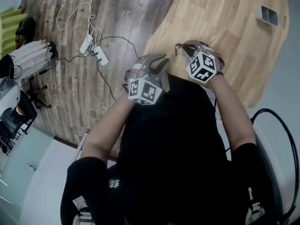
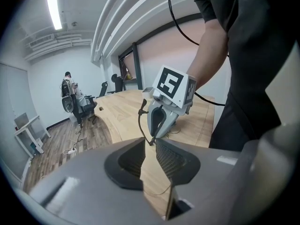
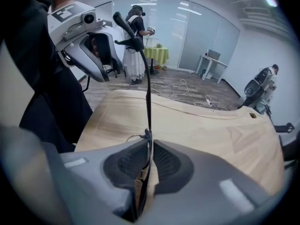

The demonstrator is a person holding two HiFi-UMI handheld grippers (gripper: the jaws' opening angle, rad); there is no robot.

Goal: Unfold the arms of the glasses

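Got the glasses (image 3: 148, 102) held up over the wooden table (image 3: 211, 125).
Right gripper (image 3: 150, 143) pinched tight on the thin frame, pads squeezed together on it, with one arm of the glasses sticking straight out past the jaws toward the left gripper (image 2: 150, 145). Over on the left, jaws parted a little with bare table showing through the gap, not pressing on anything, tips close to that outstretched arm. Can't tell whether the other arm is folded or out.
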